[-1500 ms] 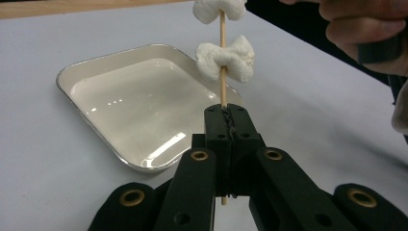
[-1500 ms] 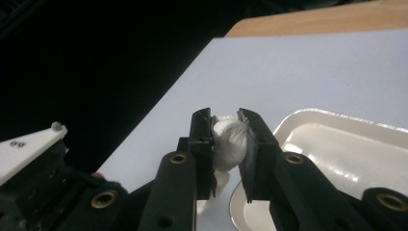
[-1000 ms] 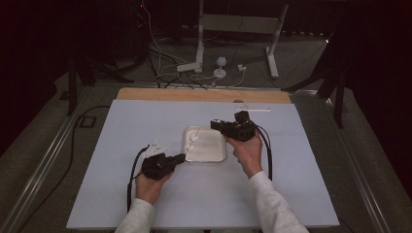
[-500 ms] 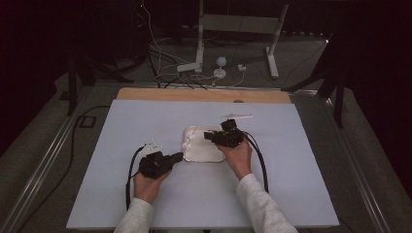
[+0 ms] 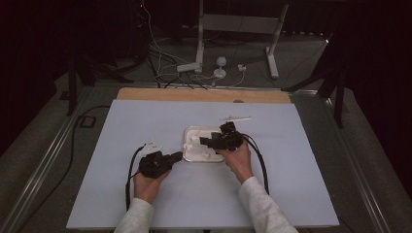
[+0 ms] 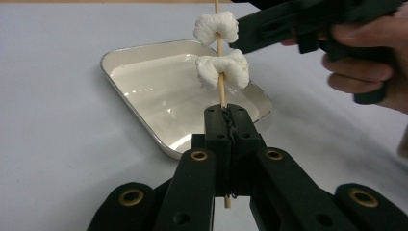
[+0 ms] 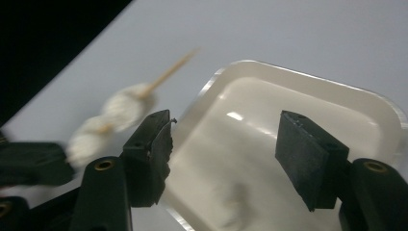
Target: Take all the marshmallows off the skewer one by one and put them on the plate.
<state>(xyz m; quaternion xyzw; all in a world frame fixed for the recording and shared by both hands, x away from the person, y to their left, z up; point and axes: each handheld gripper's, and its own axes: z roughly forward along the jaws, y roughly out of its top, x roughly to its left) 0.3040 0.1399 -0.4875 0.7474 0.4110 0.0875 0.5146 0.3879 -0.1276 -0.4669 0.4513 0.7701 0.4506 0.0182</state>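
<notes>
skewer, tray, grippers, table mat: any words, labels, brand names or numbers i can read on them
There are none: no text, label, brand or number can be read.
The white tray is plain.
The wooden skewer and its two marshmallows bear no marks.
The left gripper and right gripper show only brass rivets.
The pale mat is unprinted.

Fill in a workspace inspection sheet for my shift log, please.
Surface: pale mat over a wooden table.
Job's things: skewer with two marshmallows; white tray, nothing in it.
Clutter: a thin white stick beyond the tray.
Grippers: left claw shut on skewer; right claw open above the tray, beside the marshmallows.
Cables: black ones trail from both grippers.
Surroundings: dark floor, wires, a stand's legs.
</notes>
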